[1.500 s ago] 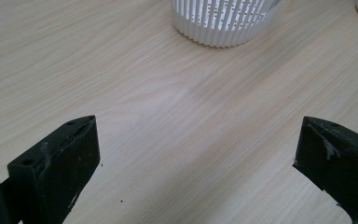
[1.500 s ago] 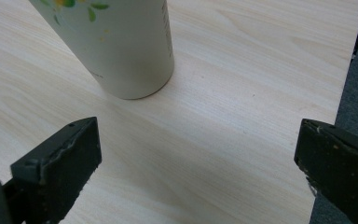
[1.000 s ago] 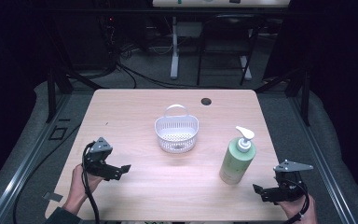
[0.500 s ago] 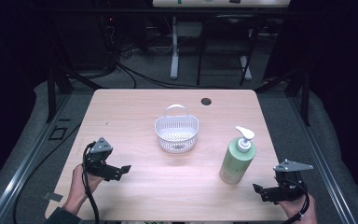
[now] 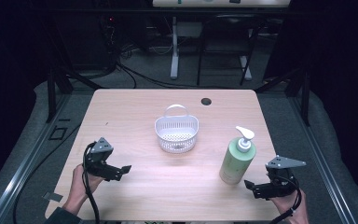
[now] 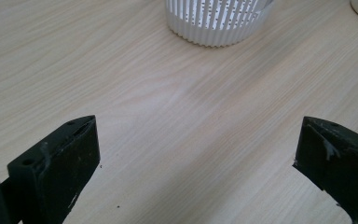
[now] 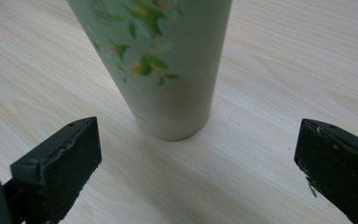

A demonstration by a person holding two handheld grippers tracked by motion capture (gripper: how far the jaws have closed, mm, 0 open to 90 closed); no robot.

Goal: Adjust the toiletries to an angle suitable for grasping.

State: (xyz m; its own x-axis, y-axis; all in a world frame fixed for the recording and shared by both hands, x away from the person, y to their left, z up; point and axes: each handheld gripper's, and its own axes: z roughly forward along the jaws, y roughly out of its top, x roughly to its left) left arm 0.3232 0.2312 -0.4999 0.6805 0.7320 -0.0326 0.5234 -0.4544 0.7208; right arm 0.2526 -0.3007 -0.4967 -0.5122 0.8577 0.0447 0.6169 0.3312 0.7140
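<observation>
Pump bottle (image 5: pixel 237 161) is clearly what this is all about, it's the thing sitting right in front of one of the claws. Going left to right across the table (image 5: pixel 135 107): the left gripper (image 5: pixel 125 170) is down at about 8 o'clock near the front edge, jaws spread wide with nothing between them, just bare wood in the left gripper view. Its nose aims toward the white basket (image 5: pixel 177 134), which sits at the centre of the tabletop, handle arched up at the back, nothing in it that I can make out. Then the bottle, pale green with a white pump head, standing upright at roughly 4 o'clock, well apart from the basket. Last, the right gripper (image 5: pixel 251 185) at about 5 o'clock, also gaping and holding nothing. Key bit: the bottle stands just beyond that right claw, up and a touch to its left, long axis straight up. In the right gripper view the bottle's base (image 7: pixel 175 116) lies between the lines of the two jaws but a little further out. So the right hand is way nearer, I'd guess a short push forward straddles it.
</observation>
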